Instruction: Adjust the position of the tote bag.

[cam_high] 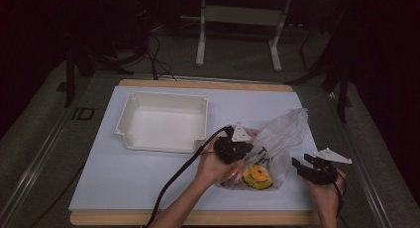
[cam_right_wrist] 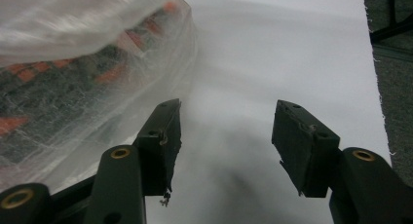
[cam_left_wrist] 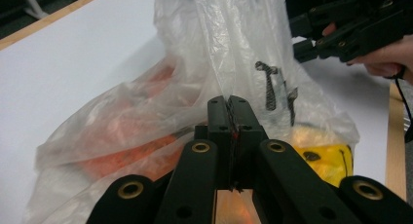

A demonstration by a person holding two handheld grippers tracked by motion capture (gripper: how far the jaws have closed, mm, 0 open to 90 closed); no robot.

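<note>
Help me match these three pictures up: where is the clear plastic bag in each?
High view: plastic bag, right of centre, beside the white tray.
Left gripper view: centre, pinched by the left tongs.
Right gripper view: upper left, beside the open right tongs.
Shared landmark: white mat.

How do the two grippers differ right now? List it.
The left gripper has its jaws shut on the plastic bag, pinching the film; the right gripper has its jaws open with nothing between them. The left gripper sits at the bag's near side over its contents; the right gripper hangs beside the bag over the white table cover. Both are black and hand-held.
</note>
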